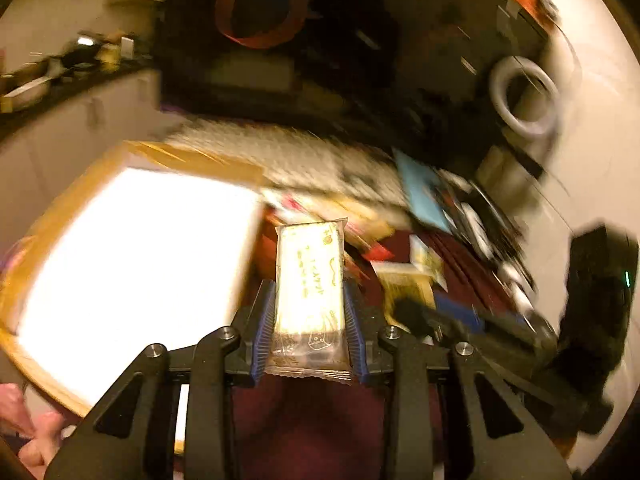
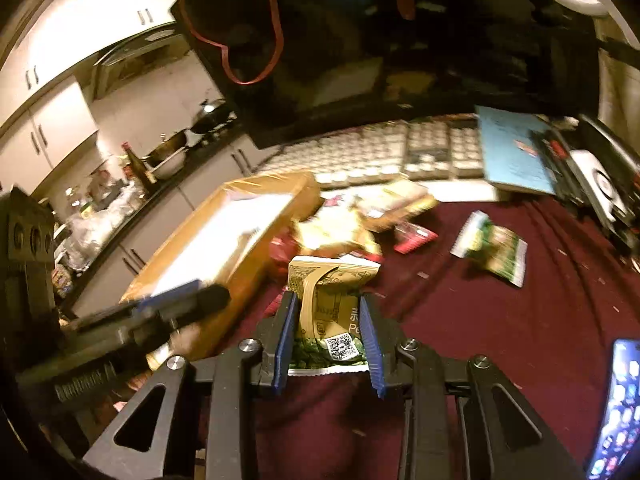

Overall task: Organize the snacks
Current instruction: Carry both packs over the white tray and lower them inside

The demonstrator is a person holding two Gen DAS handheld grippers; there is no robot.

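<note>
My left gripper (image 1: 310, 292) is shut on a pale yellow snack bar (image 1: 310, 280) in a clear wrapper, held above the dark red tablecloth. My right gripper (image 2: 328, 300) is shut on a green and tan snack packet (image 2: 330, 308) that is folded over at the top. An open cardboard box (image 2: 224, 240) with a bright white inside sits to the left; in the left wrist view the box (image 1: 132, 264) fills the left side. A pile of loose snack packets (image 2: 352, 224) lies beside the box. The other gripper (image 2: 176, 304) shows at the left of the right wrist view, over the box's near edge.
A green snack packet (image 2: 492, 252) lies alone on the cloth (image 2: 500, 340) at the right. A white keyboard (image 2: 380, 152) and a dark monitor (image 2: 360, 60) stand behind. A blue notebook (image 2: 516, 152) is at the back right, a phone (image 2: 616, 408) at the near right.
</note>
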